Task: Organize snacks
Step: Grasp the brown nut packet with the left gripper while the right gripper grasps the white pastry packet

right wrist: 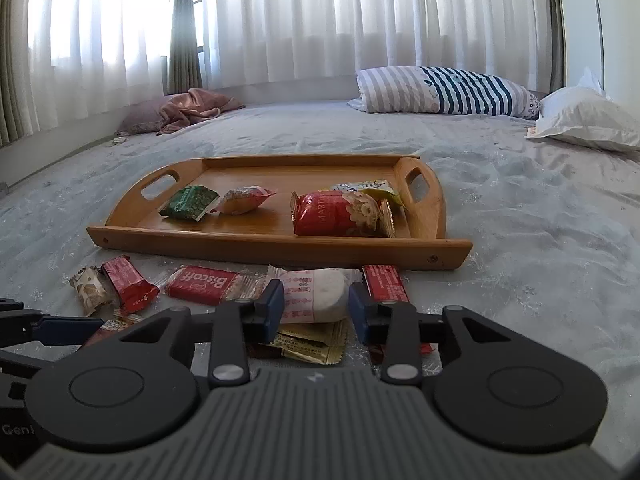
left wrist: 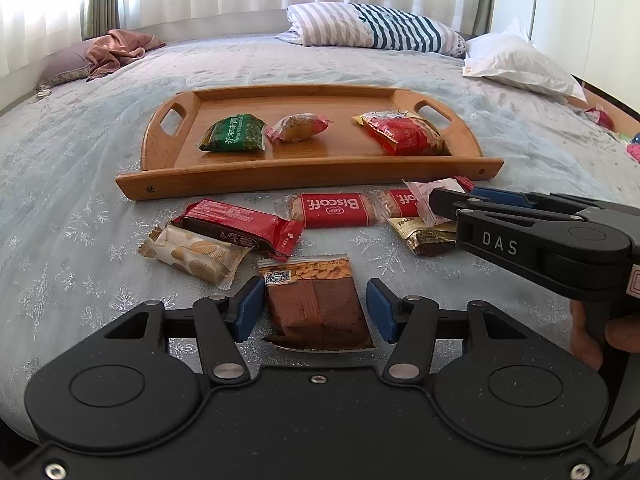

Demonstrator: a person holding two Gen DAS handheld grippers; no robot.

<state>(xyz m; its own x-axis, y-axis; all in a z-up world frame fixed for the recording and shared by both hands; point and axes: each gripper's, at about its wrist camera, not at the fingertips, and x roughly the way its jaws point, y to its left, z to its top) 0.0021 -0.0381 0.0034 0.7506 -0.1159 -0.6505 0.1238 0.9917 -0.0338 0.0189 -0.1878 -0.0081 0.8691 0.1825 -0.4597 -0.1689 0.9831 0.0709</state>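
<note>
My left gripper [left wrist: 314, 308] is low over the bedspread with its blue pads against the two long sides of a brown nut packet [left wrist: 316, 324]. My right gripper [right wrist: 316, 304] is shut on a white wrapped snack [right wrist: 320, 294]; in the left wrist view the right gripper [left wrist: 448, 200] comes in from the right. A wooden tray [left wrist: 280, 176] beyond holds a green packet [left wrist: 234, 134], a small bun packet [left wrist: 298, 128] and a red packet [left wrist: 404, 134]. Loose on the bed lie a Biscoff biscuit [left wrist: 332, 210], a red bar [left wrist: 240, 232], a beige biscuit packet [left wrist: 192, 254] and a gold packet [left wrist: 428, 236].
A striped pillow [left wrist: 372, 28] and a white pillow [left wrist: 516, 60] lie at the far right of the bed, a pink cloth [left wrist: 116, 50] at the far left. Curtains close off the back. A person's hand [left wrist: 592, 328] holds the right gripper's handle.
</note>
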